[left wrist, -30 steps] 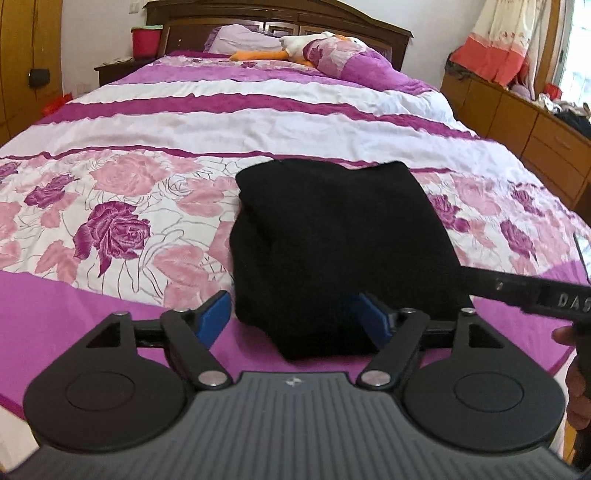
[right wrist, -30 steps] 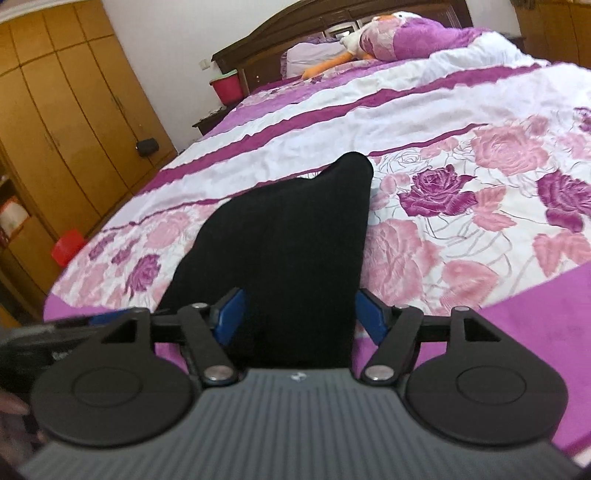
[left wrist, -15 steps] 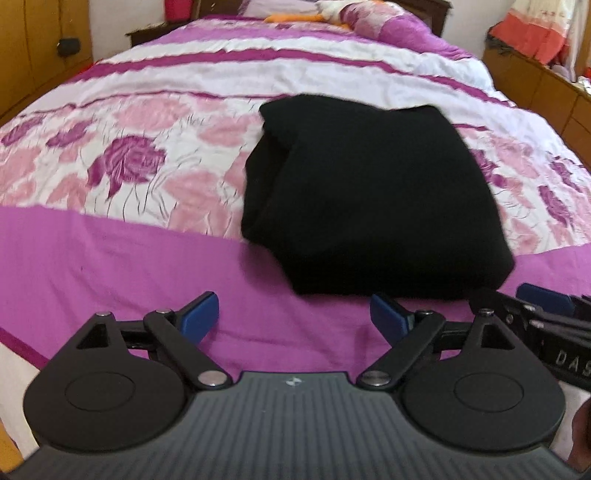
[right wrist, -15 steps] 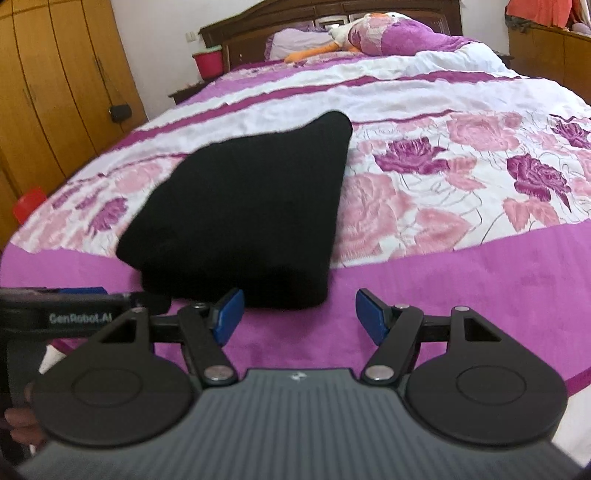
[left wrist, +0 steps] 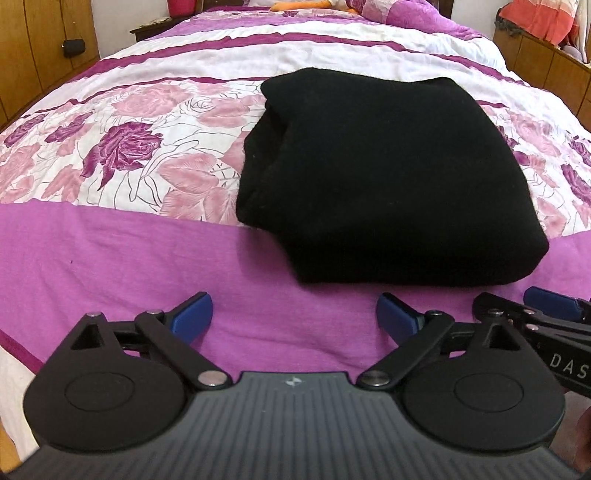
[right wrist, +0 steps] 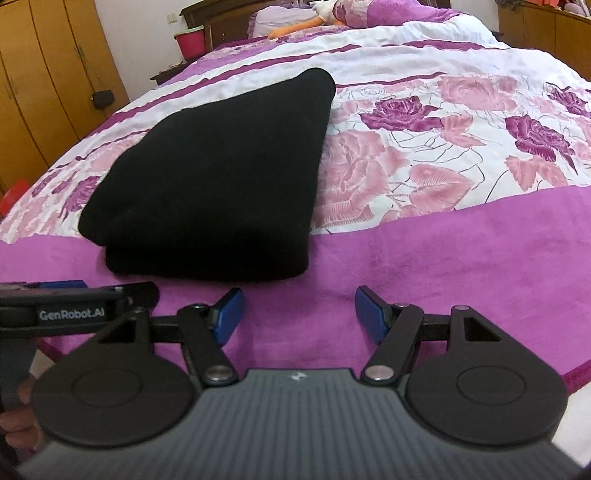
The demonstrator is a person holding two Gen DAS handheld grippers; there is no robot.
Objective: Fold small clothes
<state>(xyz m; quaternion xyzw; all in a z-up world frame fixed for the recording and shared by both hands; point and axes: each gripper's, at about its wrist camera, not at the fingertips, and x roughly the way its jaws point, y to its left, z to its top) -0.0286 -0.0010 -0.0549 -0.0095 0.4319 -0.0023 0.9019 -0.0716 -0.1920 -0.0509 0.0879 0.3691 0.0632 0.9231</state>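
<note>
1. Bedroom scene: a wide bed (left wrist: 110,266) covered by a magenta, white and pink rose-print bedspread fills both views, with wooden wardrobes (right wrist: 48,85) along one side and a dark headboard (right wrist: 221,22) at the far end.
2. A black garment (left wrist: 384,177), folded into a thick rectangular stack, lies on the bedspread across the line where the rose print meets the plain magenta band.
3. Left gripper (left wrist: 294,317) hovers over the magenta band just short of the garment's near edge, its blue-padded fingers spread wide with nothing between them.
4. Right gripper (right wrist: 300,314) is likewise spread apart and empty, close to the garment's near edge without touching it.
5. Readable writing: "GenRobot.AI" is printed in white on the left gripper's side in the right wrist view; "DAS" shows on the right gripper's side in the left wrist view, cut off by the frame edge.
6. A red bucket (right wrist: 190,42) stands beside the headboard.
</note>
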